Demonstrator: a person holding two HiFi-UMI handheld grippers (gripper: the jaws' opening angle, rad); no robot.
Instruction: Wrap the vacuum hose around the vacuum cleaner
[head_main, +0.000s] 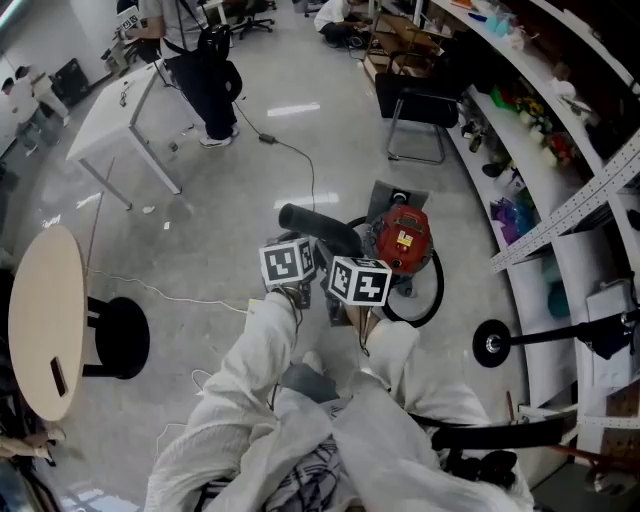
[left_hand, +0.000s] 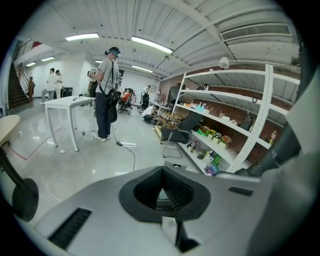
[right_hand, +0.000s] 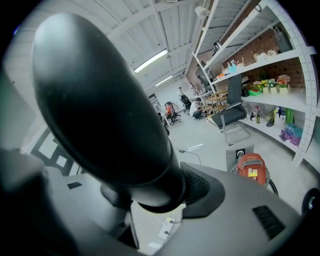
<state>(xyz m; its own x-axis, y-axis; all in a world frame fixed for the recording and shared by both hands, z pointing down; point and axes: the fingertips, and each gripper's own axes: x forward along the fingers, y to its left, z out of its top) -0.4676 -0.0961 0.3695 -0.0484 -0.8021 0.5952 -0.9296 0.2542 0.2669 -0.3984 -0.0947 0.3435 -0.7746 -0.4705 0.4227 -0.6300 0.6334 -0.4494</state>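
A: So, which way does the vacuum hose (head_main: 318, 228) point?

B: Its stiff black end slants up and to the left in the head view, away from the red vacuum cleaner (head_main: 402, 238) on the floor (head_main: 220, 190) just beside it.

A: And the grip?

B: The right claw (right_hand: 161, 199) is clamped round that stiff end. The left claw (left_hand: 163, 192) is closed on a ribbed stretch.

A: Room to move?

B: Open floor lies to the left. Shelves (head_main: 520, 150) crowd the right.

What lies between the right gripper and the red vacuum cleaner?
Nothing but bare floor, as the right gripper view shows; the right gripper clamps a black tube, well short of the vacuum cleaner.
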